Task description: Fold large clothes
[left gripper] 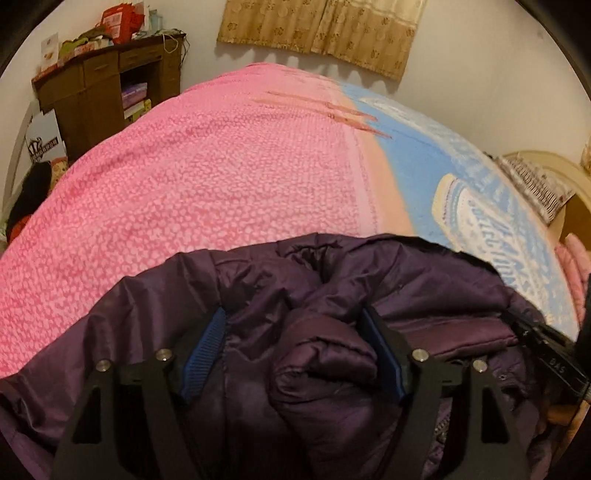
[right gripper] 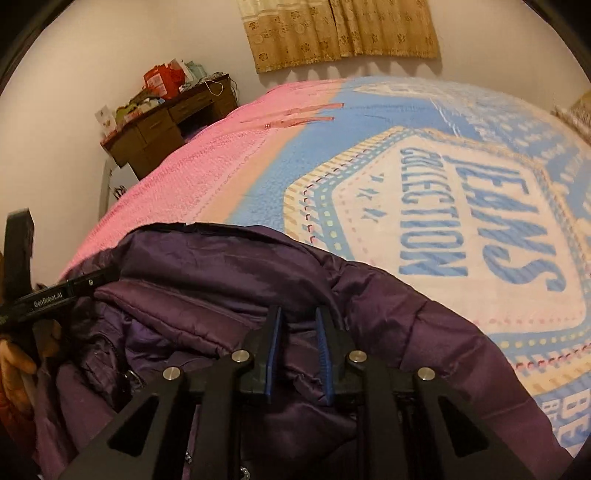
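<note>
One purple padded jacket (left gripper: 314, 332) lies bunched at the near edge of the bed, on one blanket (right gripper: 461, 229) that is pink on one half and blue on the other. My left tongs (left gripper: 293, 347) stand wide, a puffed fold of the jacket rising between the blue pads. My right tongs (right gripper: 297, 350) are narrow, with a ridge of jacket fabric between the pads; whether they pinch it I cannot tell. Blue letters on the blanket read "JEANS COLLECTION". In the right view my left tool's side reads "GenRobot.AI". One brown counter (left gripper: 107, 85) and one tan curtain (right gripper: 340, 29) stand by the far wall.
</note>
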